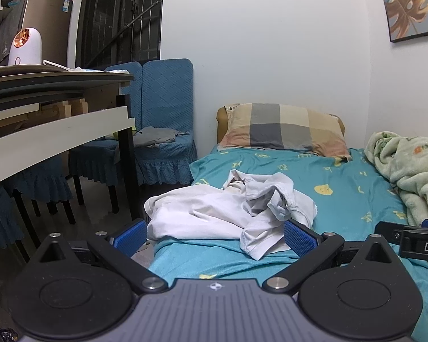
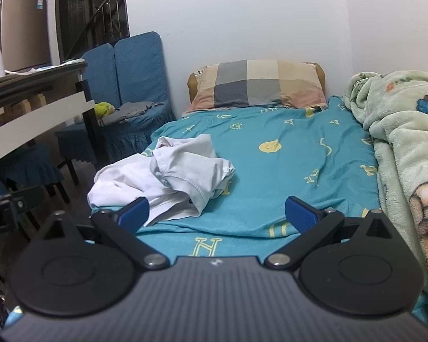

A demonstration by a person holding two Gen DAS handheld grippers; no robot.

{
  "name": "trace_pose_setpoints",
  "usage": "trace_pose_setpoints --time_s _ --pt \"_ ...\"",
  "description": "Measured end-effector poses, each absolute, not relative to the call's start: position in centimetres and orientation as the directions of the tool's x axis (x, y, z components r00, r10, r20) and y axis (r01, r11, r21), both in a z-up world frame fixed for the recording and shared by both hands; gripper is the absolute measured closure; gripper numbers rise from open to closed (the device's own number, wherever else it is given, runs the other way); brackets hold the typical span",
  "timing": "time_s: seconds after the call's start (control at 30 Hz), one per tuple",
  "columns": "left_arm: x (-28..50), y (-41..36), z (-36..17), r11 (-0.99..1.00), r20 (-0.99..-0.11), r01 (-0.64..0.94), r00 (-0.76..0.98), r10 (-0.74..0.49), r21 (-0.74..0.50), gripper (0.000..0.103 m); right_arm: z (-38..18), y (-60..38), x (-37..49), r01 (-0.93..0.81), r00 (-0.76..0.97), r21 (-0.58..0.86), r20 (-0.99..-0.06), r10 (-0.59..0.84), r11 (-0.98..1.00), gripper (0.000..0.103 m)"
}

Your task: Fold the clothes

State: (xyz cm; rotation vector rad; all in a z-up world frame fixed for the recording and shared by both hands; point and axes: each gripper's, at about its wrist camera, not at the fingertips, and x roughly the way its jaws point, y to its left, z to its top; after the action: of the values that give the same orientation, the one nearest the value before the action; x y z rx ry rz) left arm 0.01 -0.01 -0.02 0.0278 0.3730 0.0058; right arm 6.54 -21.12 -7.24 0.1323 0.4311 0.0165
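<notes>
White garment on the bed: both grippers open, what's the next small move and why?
Probably ease the left gripper forward to pinch the near edge of the white garment. It lies crumpled on the teal sheet, unheld; the right gripper faces bare sheet.

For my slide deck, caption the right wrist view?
Open right gripper hovers over teal bedsheet beside crumpled white garment, unfolded.

Cool, even indoor light fills the room, soft and rather dim, with faint shadows under the crumpled white garment [image 1: 228,211]. Both fisheye views bend the white wall [image 1: 271,42] and corners. The small lamp's orange glow [image 1: 24,38] flares slightly.
</notes>
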Motion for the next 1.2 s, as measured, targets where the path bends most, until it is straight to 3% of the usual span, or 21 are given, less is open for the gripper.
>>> trace_pose_setpoints --time_s 1.2 --pt "0.28 -0.12 -0.63 1.0 -0.387 0.019 0.922 -0.014 0.009 0.0 -6.83 -20.98 6.46 0.0 0.919 0.172 -0.388 0.068 0.985 0.0"
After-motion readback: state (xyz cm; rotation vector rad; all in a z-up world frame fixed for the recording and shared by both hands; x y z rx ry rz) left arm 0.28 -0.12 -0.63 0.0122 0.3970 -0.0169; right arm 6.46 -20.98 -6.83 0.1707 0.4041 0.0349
